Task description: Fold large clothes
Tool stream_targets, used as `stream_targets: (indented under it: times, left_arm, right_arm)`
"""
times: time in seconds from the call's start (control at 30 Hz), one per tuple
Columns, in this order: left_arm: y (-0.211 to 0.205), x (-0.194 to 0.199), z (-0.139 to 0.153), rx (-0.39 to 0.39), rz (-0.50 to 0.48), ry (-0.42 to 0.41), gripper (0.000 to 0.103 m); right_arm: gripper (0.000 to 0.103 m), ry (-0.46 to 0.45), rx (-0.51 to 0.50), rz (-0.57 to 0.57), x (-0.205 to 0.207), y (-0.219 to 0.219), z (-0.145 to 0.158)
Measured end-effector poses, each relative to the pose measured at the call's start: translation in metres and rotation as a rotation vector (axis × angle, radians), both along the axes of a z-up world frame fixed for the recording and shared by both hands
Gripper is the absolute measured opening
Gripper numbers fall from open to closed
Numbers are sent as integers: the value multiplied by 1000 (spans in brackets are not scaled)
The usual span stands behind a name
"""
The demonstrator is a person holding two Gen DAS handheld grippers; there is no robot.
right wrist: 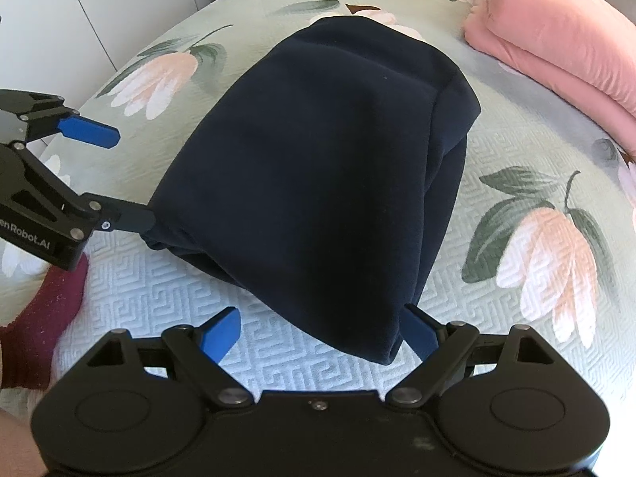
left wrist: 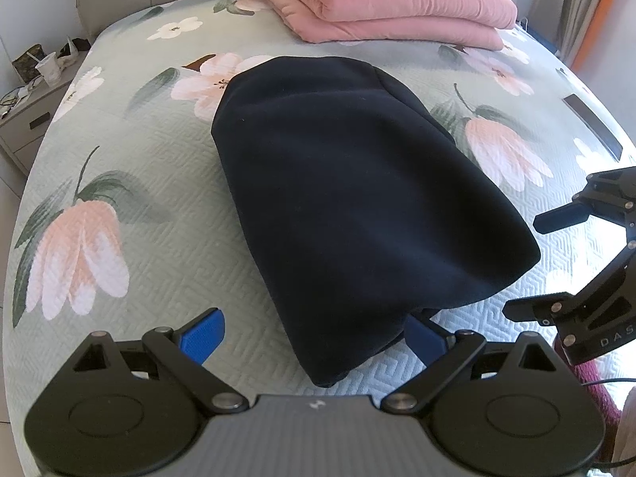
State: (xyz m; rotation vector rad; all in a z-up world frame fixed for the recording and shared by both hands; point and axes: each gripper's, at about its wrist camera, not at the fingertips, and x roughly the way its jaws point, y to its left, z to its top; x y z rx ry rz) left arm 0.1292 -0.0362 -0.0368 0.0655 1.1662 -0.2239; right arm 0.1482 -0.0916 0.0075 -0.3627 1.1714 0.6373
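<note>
Dark navy garment (left wrist: 357, 198) sits folded in a thick bundle on the bed (left wrist: 139, 167), roughly mid-mattress, near edge hanging right in front of both my cameras. Pink quilt (left wrist: 389, 4) is stacked well apart, up by the headboard.

Left tongs (left wrist: 314, 340): spread apart, one blue pad clear on the bedspread, the other tucked against or under the bundle's near corner. Holding nothing that I can see. Right tongs (right wrist: 318, 336): also spread, one pad free, the other pad at the hem's lower corner, touching or just under the cloth; can't tell which.

Risks as I judge them:
- Closing either tongs now likely pinches only the top layer, or all layers unevenly; lifting would peel the bundle open and undo the fold.
- The pad under the cloth could snag the quilted bedspread along with the garment, dragging both.
- The two tongs are near each other at the same end; converging on the same corner risks a knock.
- Fabric is thick and soft, so a shallow bite may slip out mid-lift.
- Pushing instead of gripping would skid the bundle toward the quilt and skew the edges.
</note>
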Motion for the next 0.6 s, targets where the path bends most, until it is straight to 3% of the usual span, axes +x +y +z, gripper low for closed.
stream_targets:
  times: [0.6]
  left_arm:
    - [-1,0,0,1,4,3,98]
  right_arm:
    - [103,-15,2,12,-1,2,1]
